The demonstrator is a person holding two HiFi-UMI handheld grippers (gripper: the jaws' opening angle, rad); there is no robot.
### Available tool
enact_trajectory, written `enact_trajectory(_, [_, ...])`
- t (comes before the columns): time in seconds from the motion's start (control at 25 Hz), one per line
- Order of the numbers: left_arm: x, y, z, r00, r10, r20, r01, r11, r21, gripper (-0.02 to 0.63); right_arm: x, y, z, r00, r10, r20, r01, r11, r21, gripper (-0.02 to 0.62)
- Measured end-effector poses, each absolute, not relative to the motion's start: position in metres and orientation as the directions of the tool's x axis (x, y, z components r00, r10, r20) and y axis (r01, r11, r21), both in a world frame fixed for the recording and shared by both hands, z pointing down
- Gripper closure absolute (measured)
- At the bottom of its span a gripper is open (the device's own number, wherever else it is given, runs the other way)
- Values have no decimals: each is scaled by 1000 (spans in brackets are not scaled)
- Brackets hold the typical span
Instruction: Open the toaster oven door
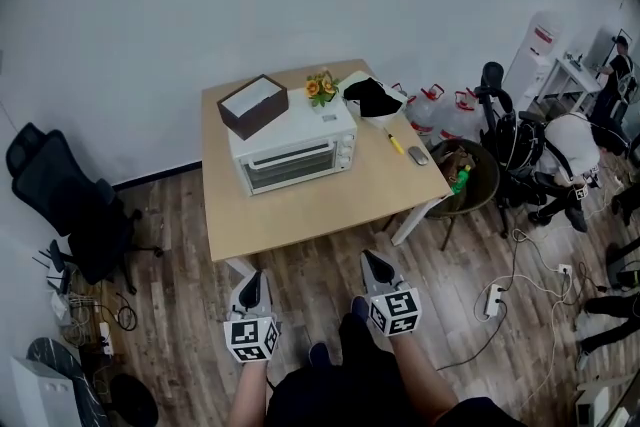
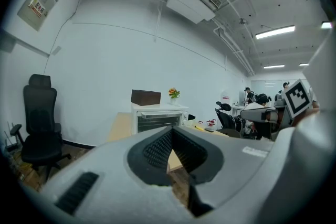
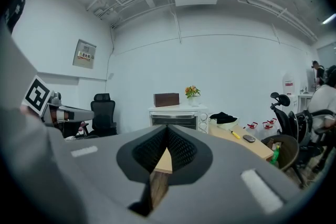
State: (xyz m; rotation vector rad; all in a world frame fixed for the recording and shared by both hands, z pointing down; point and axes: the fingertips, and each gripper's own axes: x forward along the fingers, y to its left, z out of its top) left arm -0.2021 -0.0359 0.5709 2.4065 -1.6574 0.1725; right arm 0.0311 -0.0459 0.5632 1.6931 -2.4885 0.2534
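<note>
Jaws pressed together, empty, on left gripper (image 1: 253,281) and right gripper (image 1: 375,261), hiding the base of the white box-shaped toaster oven (image 1: 293,153) in both gripper views.

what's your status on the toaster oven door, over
Left gripper and right gripper both shut, empty, short of the table. Toaster oven door shut, untouched. Brown box and flowers on top, nothing blocking the door.

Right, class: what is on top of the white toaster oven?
A brown box and a small pot of orange flowers stand on the toaster oven. The part of its top beneath them is covered, and what the box holds cannot be made out.
</note>
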Motion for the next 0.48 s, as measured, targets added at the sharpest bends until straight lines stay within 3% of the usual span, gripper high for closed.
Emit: enact_trajectory(0.48, [-192,-106,577,291,-930,224,-956,-274,106,611,49,-133,581,-410,-889,203,-912,402,-82,586])
